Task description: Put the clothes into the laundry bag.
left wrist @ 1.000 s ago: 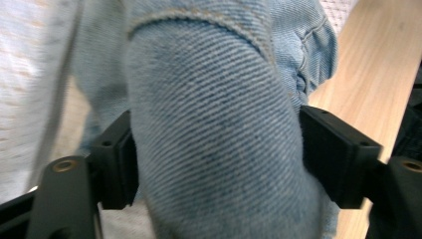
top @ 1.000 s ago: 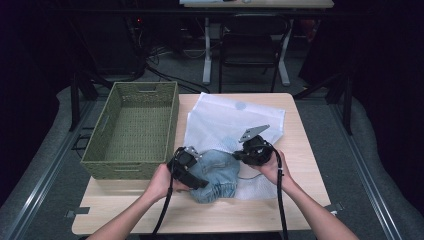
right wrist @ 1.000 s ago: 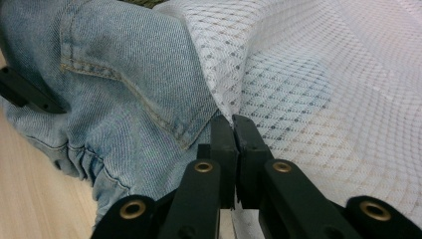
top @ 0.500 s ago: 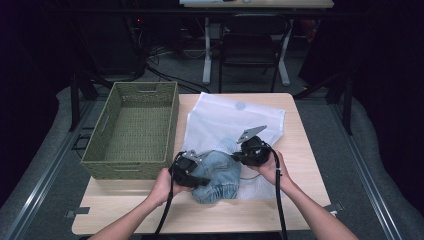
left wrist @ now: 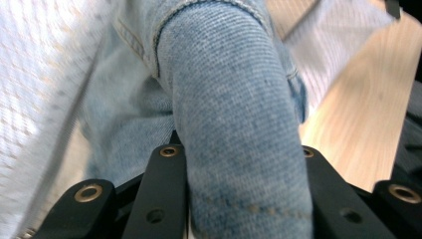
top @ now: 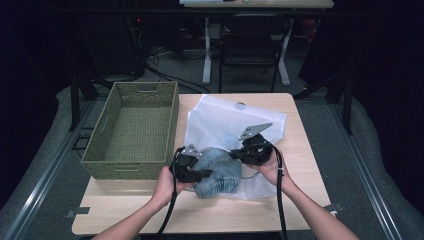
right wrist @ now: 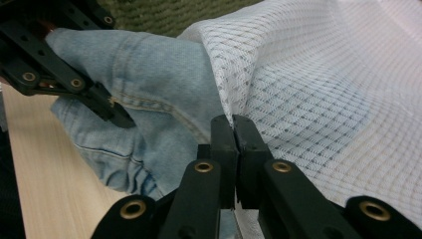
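At the near edge of a wooden table (top: 300, 125), a person works a bunched denim garment (top: 220, 175) at the mouth of a white mesh bag (top: 225, 120) that lies beside a green woven basket (top: 132, 130). The left gripper view shows what the overhead camera cannot: the left gripper (left wrist: 244, 164) has its jaws clamped around a thick roll of denim. The right gripper view shows the right gripper (right wrist: 233, 130) with jaws pressed together, pinching the bag's edge beside the denim.
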### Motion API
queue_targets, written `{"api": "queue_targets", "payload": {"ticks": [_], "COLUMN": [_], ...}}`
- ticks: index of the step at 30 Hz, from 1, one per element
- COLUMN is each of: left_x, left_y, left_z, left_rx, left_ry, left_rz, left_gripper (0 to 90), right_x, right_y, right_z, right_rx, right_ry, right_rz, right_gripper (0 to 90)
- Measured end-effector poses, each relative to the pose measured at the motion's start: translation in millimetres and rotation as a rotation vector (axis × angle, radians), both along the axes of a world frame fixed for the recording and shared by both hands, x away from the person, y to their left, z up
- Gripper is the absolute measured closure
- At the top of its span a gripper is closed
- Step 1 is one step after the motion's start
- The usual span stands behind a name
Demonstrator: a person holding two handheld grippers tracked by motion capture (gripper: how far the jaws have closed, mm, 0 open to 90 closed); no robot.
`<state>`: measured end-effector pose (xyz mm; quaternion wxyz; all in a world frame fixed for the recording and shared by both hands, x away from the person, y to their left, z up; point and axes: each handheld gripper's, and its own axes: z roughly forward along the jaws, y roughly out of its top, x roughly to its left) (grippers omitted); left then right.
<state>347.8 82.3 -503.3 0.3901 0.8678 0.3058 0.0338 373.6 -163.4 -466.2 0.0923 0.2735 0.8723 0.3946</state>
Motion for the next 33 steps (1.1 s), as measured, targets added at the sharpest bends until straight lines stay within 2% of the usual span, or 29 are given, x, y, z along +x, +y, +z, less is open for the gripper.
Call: {"api": "queue_targets", "payload": {"ticks": [1, 3, 5, 8, 10, 13, 14, 18, 20, 25, 30, 33], "left_x": [1.3, 3.5, 6.2, 12.6, 15.1, 16.0, 15.8, 9.9, 4.7, -3.6, -3.7, 0.1], "left_y": [-0.7, -3.4, -8.5, -16.1, -17.7, -16.5, -16.2, -12.2, -8.8, -3.6, -5.7, -10.2], "left_z": [2.7, 4.7, 3.2, -10.9, -19.0, -17.3, -15.9, -8.0, -4.8, 0.8, -3.3, -10.8], "left_rx": [-0.004, -0.028, -0.032, -0.012, -0.003, 0.004, 0.014, 0.05, 0.048, 0.074, 0.089, 0.1], "left_ry": [-0.012, -0.03, -0.053, -0.04, -0.029, -0.03, -0.026, -0.039, -0.05, -0.073, -0.061, -0.058], "left_rz": [0.006, 0.036, 0.054, 0.059, 0.051, 0.033, 0.031, 0.004, 0.004, 0.009, -0.005, -0.018], "left_gripper": [73.6, 73.6, 73.5, 72.2, 69.7, 61.3, 53.8, 37.1, 32.4, 23.2, 21.5, 26.9], "right_x": [-0.9, -0.8, -1.1, -1.4, -0.6, 1.6, 2.6, 1.3, 0.6, 2.1, 1.9, 3.6], "right_y": [-0.3, -0.5, -0.8, -0.3, 0.4, -0.2, -0.9, -2.9, -4.3, -5.4, -4.3, -3.6], "right_z": [3.2, 4.1, 5.8, 4.0, -1.4, -9.1, -10.4, -9.1, -8.6, -9.8, -10.2, -12.0], "right_rx": [0.022, 0.026, 0.04, 0.028, -0.003, -0.028, -0.029, -0.03, -0.027, -0.027, -0.03, -0.03], "right_ry": [-0.001, -0.004, -0.006, 0.001, 0.004, 0.017, 0.016, 0.012, 0.008, 0.012, 0.01, 0.019], "right_rz": [-0.003, 0.0, 0.0, 0.004, 0.001, -0.001, -0.002, -0.012, -0.013, -0.015, -0.016, -0.014], "right_gripper": [88.7, 88.8, 88.8, 88.7, 88.7, 88.7, 88.7, 88.6, 88.6, 88.6, 88.6, 88.6]}}
